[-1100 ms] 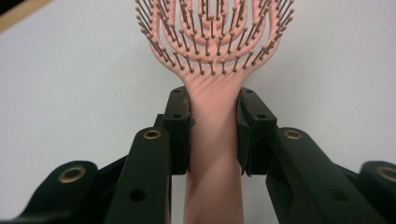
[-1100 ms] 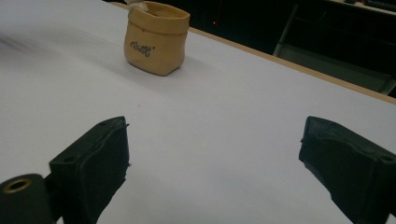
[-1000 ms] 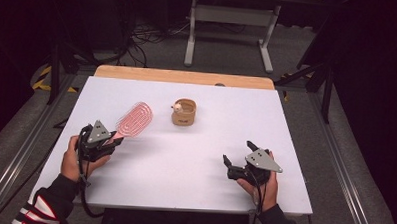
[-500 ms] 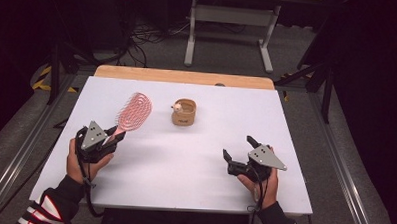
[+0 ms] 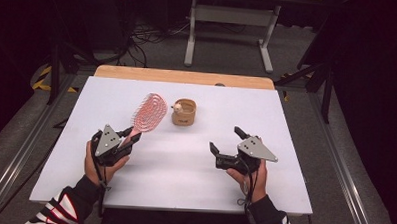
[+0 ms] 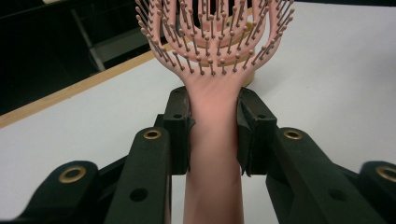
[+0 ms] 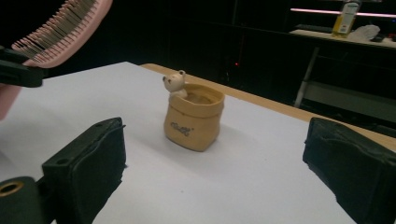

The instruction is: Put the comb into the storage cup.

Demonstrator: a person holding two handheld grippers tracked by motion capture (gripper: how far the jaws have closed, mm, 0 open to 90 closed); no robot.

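Two grippers are in our hands over the white tabletop (image 5: 185, 161). Our left gripper (image 5: 127, 139) has its jaws clamped on the handle of a pink hairbrush (image 5: 147, 112), one jaw on each flat side of the neck, as the left gripper view makes plain (image 6: 212, 135). The brush's long axis runs from the gripper away from us and slightly to the right, with the oval bristled head at the far end, raised off the tabletop; in the left gripper view the bristles face the camera.

Just right of the brush head, near the middle of the tabletop toward its far edge, stands a small tan pot (image 5: 184, 113) shaped like a sack, upright, with a little white bear figure (image 7: 173, 84) perched on its rim. We see the brush head and pot close together but cannot tell whether they touch.

Our right gripper (image 5: 224, 145) sits well apart on the near right, jaws spread wide and holding nothing, pointing toward the pot; in its view the pot (image 7: 193, 116) stands between the two jaws, farther off.
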